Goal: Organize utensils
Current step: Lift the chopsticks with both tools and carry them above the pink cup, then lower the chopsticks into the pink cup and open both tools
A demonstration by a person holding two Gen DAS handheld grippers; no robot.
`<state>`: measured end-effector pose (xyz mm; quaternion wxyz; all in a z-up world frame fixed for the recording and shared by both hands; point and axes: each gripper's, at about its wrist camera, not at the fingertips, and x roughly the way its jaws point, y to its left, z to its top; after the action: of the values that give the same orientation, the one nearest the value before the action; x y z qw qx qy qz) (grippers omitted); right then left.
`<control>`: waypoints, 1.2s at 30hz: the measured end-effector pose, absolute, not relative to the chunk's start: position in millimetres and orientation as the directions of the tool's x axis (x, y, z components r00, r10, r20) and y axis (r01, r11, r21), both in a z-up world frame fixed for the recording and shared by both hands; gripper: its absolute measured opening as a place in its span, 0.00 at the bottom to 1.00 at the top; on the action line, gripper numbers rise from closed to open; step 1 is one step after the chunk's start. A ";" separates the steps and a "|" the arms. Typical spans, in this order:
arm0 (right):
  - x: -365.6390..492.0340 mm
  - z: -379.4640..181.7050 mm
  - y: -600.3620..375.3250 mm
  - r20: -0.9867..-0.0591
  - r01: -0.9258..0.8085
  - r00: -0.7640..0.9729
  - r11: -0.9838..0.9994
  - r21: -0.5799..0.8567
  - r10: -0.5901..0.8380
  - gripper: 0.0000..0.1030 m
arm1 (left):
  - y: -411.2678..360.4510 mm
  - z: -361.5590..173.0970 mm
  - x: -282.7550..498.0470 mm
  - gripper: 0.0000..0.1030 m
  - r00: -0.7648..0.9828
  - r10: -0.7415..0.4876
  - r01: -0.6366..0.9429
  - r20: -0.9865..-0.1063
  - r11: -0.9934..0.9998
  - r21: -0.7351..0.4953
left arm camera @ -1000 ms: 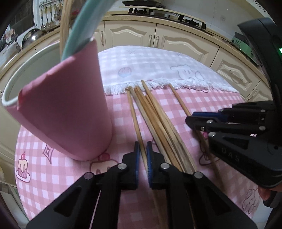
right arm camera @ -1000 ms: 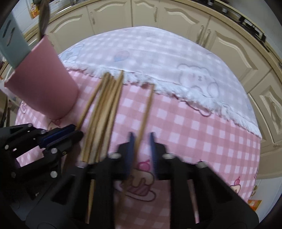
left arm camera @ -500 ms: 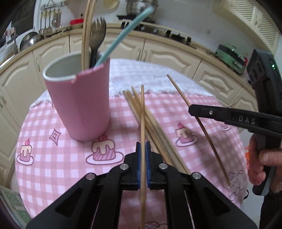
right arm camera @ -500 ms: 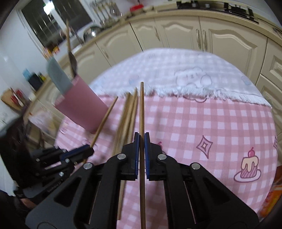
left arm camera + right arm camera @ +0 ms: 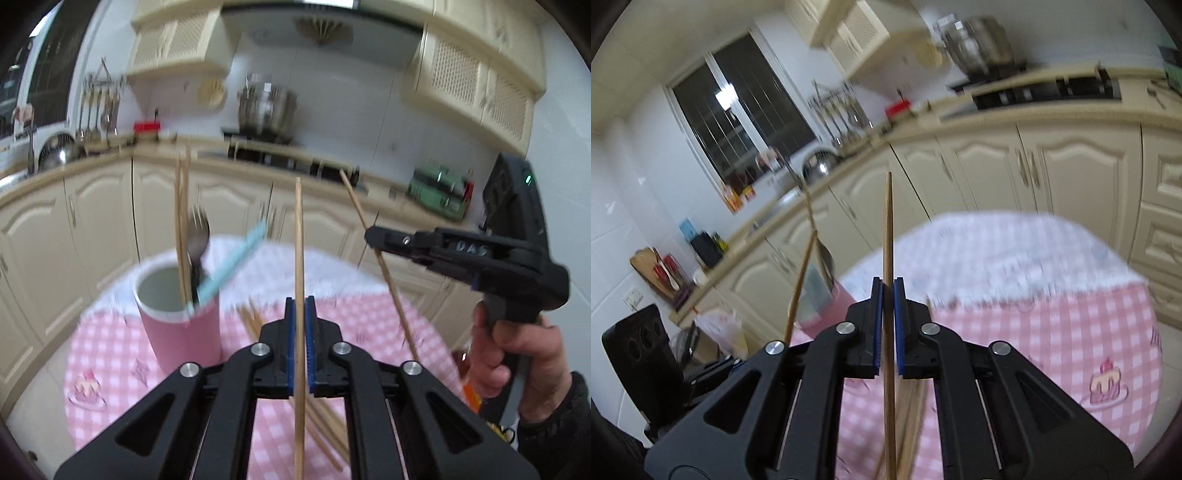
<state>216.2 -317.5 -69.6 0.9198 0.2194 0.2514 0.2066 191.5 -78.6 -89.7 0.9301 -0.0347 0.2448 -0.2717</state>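
Both views are smeared by motion, so the cloth pattern and kitchen behind are soft. The left gripper (image 5: 299, 345) has its fingers clenched on one chopstick (image 5: 299, 258), held upright with its long axis running straight away from the camera; its top points at the cabinets and its lower end is cut off by the bottom edge. The right gripper (image 5: 888, 328) grips a second chopstick (image 5: 887, 236) the same way, tip up and tapered, lower end also cut off. Seen from the left view, that right gripper (image 5: 373, 236) is side-on, held by a hand (image 5: 517, 354), and its chopstick (image 5: 384, 266) leans, top tilted to the left; how its fingers close cannot be told from there. Both chopsticks are lifted above the bench (image 5: 110, 343), which carries a pink checked cloth. A pink cup (image 5: 177, 321) stands on it to the left, holding two upright chopsticks, a fork (image 5: 197, 236) and a pale blue handle (image 5: 231, 264) leaning right. More chopsticks (image 5: 255, 325) lie on the cloth, mostly hidden behind the left gripper. In the right view the cup (image 5: 827, 302) is blurred and half hidden.
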 end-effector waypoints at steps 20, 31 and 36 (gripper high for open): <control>283.0 9.1 -205.7 -0.109 -0.348 0.894 0.828 0.440 0.434 0.06 | -1.6 -25.4 292.2 0.04 0.866 -0.479 0.420 -0.146 0.854 -0.308; 300.7 -20.2 -176.7 -0.160 -0.264 0.921 0.873 0.411 0.354 0.06 | -3.9 -52.0 329.0 0.04 0.887 -0.440 0.379 -0.140 0.867 -0.322; 305.3 -31.5 -171.3 -0.186 -0.239 0.924 0.884 0.402 0.334 0.06 | -2.8 -67.4 339.3 0.04 0.897 -0.416 0.352 -0.149 0.876 -0.329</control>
<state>305.3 -171.3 -31.5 0.9624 0.1893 0.1261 0.1488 339.3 -2.8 -67.4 0.9626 -0.1485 0.1081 -0.1993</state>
